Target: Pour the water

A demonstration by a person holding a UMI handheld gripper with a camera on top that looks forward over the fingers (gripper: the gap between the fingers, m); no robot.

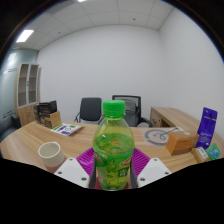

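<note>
A green plastic bottle (113,150) with a green cap and a green-and-yellow label stands upright between my fingers. My gripper (112,172) is shut on the bottle, both purple pads (86,159) pressing its sides. A pale cup (50,154) stands on the wooden table (30,140), to the left of the bottle and just ahead of the left finger. The bottle's base is hidden below the fingers.
Beyond the bottle are two office chairs (128,108). Boxes and papers (66,128) lie at the left of the table. At the right are an orange-brown box (181,142), a round roll (158,133) and a purple package (206,127).
</note>
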